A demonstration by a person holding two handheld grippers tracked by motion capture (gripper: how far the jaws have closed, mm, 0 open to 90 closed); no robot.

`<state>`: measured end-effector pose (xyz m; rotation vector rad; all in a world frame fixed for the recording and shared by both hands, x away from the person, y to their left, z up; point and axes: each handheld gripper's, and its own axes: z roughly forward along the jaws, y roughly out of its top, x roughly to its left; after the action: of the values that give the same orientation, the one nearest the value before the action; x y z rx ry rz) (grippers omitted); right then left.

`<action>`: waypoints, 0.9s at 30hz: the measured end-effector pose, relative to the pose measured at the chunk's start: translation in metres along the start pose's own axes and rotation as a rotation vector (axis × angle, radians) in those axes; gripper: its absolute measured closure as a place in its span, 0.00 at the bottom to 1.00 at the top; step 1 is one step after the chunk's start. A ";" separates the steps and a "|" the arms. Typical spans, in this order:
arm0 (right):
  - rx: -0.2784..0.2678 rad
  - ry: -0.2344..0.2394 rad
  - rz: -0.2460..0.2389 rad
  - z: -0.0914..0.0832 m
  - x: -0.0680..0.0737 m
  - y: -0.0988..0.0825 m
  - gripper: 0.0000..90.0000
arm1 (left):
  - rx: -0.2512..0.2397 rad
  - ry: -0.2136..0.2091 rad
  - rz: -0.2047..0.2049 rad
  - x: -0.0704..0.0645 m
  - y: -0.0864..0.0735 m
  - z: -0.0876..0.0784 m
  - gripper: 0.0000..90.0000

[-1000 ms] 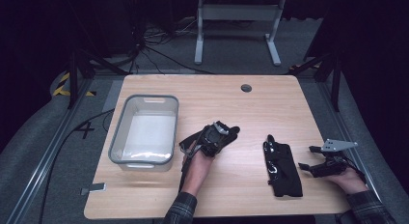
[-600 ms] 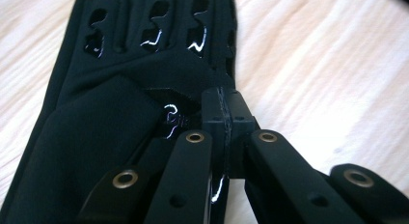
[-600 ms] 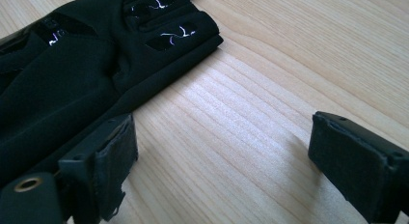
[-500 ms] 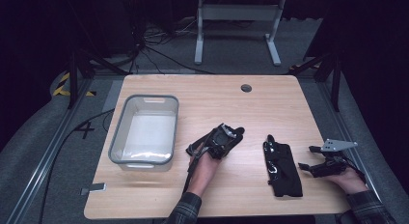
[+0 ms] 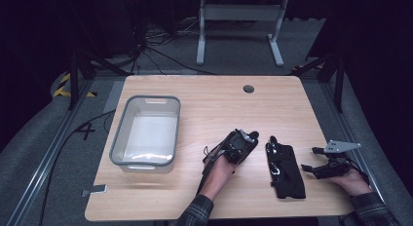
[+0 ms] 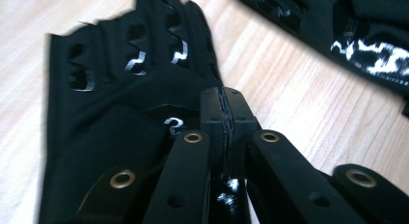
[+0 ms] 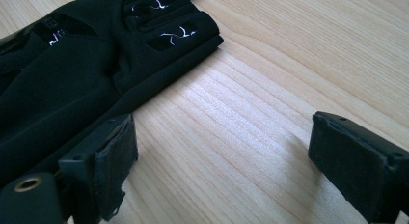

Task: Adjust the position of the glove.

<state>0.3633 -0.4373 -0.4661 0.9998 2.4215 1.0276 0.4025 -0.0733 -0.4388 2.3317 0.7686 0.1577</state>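
1. At the left of the wooden table [image 5: 204, 109] stands a clear plastic bin [image 5: 146, 133] with a grey rim. From above it looks empty, so nothing appears to be packed away yet.

2. Near the table's middle, the left gripper [image 5: 246, 141] has its jaws clamped tight on a black fingerless glove [image 5: 237, 147]. It holds the glove just above or on the wood, well apart from the bin.

3. Just to the right, a second black glove [image 5: 283, 170] lies flat on the table, untouched.

4. At the right edge, the right gripper [image 5: 311, 167] rests in the person's hand with its jaws spread wide and nothing between them, near the second glove.

5. Judged from this, one glove is picked up and one is still to be dealt with. Where they are meant to go is unclear.

6. The left gripper view shows its jaws pinching the fabric of the held glove [image 6: 120, 113], with cut-out finger holes and silver markings, which the high view is too distant to show.

7. The right gripper view shows the flat glove [image 7: 87, 69] just beside one pad [image 7: 115, 156], with bare wood between the jaws.
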 end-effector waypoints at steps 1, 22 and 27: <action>0.000 0.000 0.000 0.000 0.000 0.000 0.12 | -0.006 0.001 -0.004 0.002 0.000 -0.002 0.99; 0.000 0.000 0.000 0.000 0.000 0.000 0.12 | 0.055 0.114 -0.090 0.062 0.000 0.001 0.99; 0.000 0.000 0.000 0.000 0.000 0.000 0.12 | 0.081 0.109 -0.086 0.055 -0.005 -0.004 0.99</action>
<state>0.3633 -0.4373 -0.4661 0.9998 2.4217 1.0276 0.4434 -0.0367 -0.4438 2.3764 0.9439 0.2213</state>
